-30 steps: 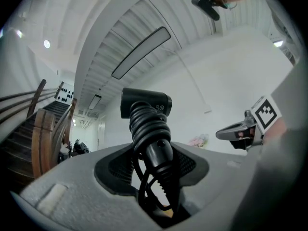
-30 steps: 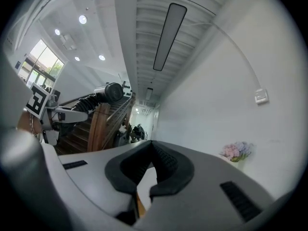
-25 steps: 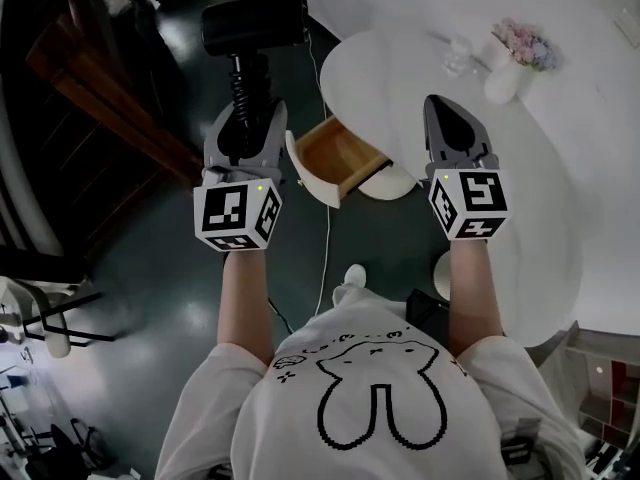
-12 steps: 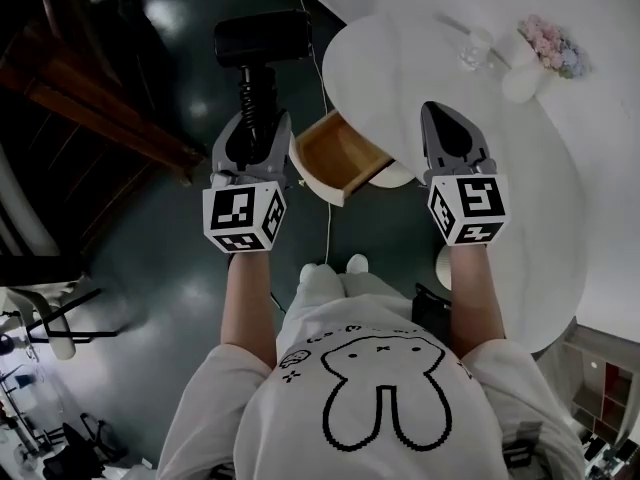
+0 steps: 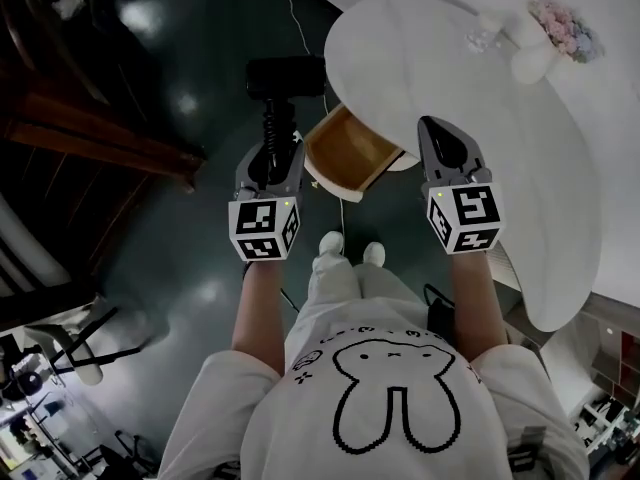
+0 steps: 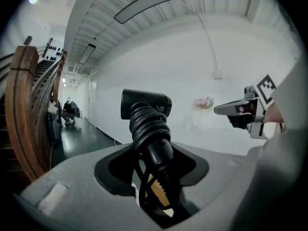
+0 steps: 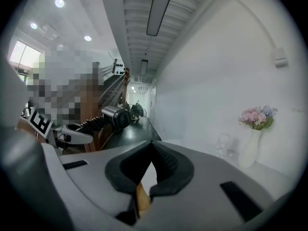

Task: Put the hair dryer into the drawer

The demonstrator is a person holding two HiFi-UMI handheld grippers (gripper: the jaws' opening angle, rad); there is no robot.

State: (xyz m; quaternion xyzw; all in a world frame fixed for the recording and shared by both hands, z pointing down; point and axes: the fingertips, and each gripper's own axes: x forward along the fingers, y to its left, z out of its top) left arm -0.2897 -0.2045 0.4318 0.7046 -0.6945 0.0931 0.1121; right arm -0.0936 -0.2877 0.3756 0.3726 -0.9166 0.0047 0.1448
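Note:
The black hair dryer point(image 5: 287, 76) sticks out ahead of my left gripper point(image 5: 269, 160), which is shut on its ribbed handle. The head points away from me, just left of the open drawer point(image 5: 352, 148), a wooden box with a white front under the table's edge. In the left gripper view the hair dryer point(image 6: 146, 106) rises from between the jaws of the left gripper point(image 6: 155, 163). My right gripper point(image 5: 445, 146) hangs over the table edge to the right of the drawer, shut and empty. The right gripper view has the right gripper point(image 7: 149, 154) closed and the hair dryer point(image 7: 113, 116) off to the left.
A white oval table point(image 5: 500, 138) carries a vase of pink flowers point(image 5: 548, 50) and a glass point(image 5: 487, 31) at its far end. A wooden stair rail point(image 5: 95, 143) runs along the left. A thin white cable point(image 5: 298, 30) crosses the dark floor. The person's feet point(image 5: 347, 249) stand below the drawer.
Both grippers have come down. The left one has carried the hair dryer rightwards, closer to the open drawer. The right gripper stays shut beside the drawer.

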